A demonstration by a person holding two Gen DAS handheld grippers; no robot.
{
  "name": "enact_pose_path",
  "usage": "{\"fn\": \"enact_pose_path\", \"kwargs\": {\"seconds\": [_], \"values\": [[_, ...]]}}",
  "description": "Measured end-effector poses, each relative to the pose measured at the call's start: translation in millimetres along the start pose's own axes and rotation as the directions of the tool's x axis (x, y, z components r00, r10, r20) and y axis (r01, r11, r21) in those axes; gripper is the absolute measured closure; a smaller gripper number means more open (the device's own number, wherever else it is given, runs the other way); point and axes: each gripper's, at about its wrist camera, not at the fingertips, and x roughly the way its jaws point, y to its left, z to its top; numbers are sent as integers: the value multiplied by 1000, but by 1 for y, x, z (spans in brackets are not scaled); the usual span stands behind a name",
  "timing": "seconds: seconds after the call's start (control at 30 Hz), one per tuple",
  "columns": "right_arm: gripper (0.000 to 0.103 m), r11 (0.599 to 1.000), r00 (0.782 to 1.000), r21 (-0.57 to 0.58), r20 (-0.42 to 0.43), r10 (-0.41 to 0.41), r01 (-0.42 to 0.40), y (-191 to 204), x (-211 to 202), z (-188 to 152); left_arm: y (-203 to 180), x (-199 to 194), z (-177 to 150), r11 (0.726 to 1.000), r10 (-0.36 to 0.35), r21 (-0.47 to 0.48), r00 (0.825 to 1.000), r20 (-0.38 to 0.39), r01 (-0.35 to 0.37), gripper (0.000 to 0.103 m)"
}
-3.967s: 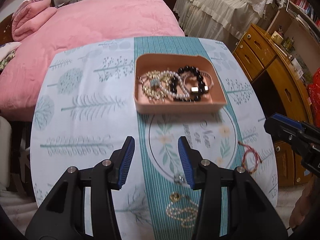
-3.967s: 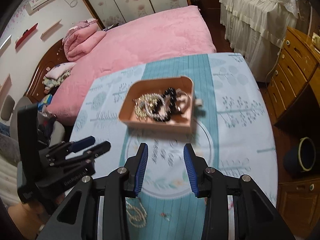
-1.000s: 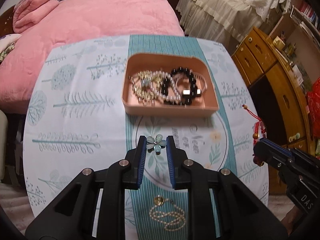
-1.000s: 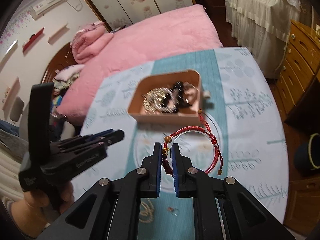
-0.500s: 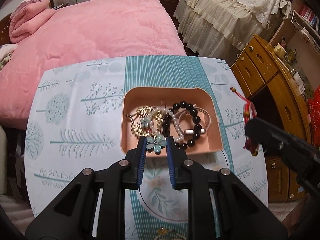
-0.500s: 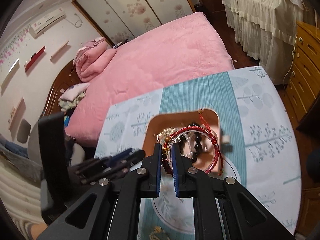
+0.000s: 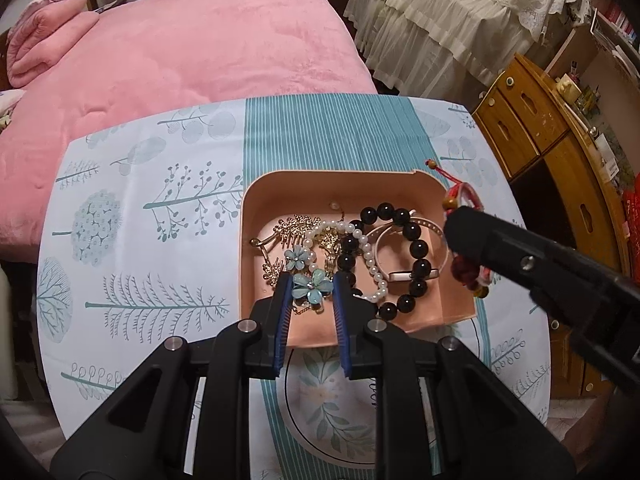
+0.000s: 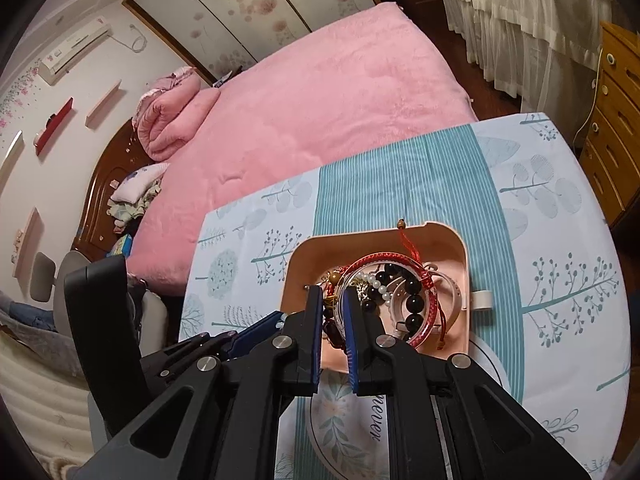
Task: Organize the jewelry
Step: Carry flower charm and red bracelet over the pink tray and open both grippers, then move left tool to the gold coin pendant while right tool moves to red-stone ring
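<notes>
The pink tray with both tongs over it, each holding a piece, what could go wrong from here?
1. The red cord bracelet hangs from the right tongs with loose tails; on release it may snag the black bead bracelet or drape over the pink tray rim.
2. The blue flower clip in the left tongs sits over gold chains, so it could tangle.
3. Both tongs are close together and might bump.

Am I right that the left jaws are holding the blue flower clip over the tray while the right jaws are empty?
Not quite: the right gripper holds a red cord bracelet over the pink plastic tray, per the right wrist view. The left gripper does hold the blue flower hair clip.
</notes>
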Motion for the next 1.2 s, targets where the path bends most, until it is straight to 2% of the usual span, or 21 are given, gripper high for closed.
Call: {"fn": "enact_pose_path", "kwargs": {"seconds": [0.07, 0.1, 0.13, 0.2, 0.27, 0.33, 0.4, 0.43, 0.8, 1.2], "values": [[89, 1000, 1000, -5, -18, -11, 11, 0, 7, 0, 0, 2, 0, 1000, 3, 6, 1000, -6, -3, 86], [80, 1000, 1000, -5, -21, -19, 18, 0, 9, -1, 0, 4, 0, 1000, 0, 7, 1000, -11, 1, 85], [65, 1000, 1000, -5, -19, -24, 24, -1, 9, -2, 0, 4, -1, 1000, 0, 6, 1000, -13, 0, 85], [52, 999, 999, -13, 8, -37, 37, 0, 7, -3, 0, 4, -2, 1000, 8, 7, 1000, -16, -8, 84], [52, 999, 999, -26, 22, -44, 45, 0, 3, -3, 1, 5, -2, 1000, 8, 8, 1000, -21, -8, 81], [52, 999, 999, -27, 23, -43, 44, 0, 0, -4, 1, 2, -3, 1000, 1, 4, 1000, -18, -1, 69], [52, 999, 999, -30, 25, -43, 44, -1, -3, -6, 2, -2, -4, 1000, 3, -2, 1000, -8, -3, 49], [52, 998, 999, -34, 26, -46, 47, -1, -5, -7, 2, -5, -5, 1000, 8, -8, 1000, 4, -8, 48], [52, 997, 998, -58, 20, -56, 57, -4, -34, -34, 0, -34, -20, 999, 27, -38, 999, 20, -26, 48], [52, 993, 997, -82, 6, -80, 80, -13, -76, -90, -6, -65, -73, 997, 46, -64, 999, 6, -46, 48]]}}
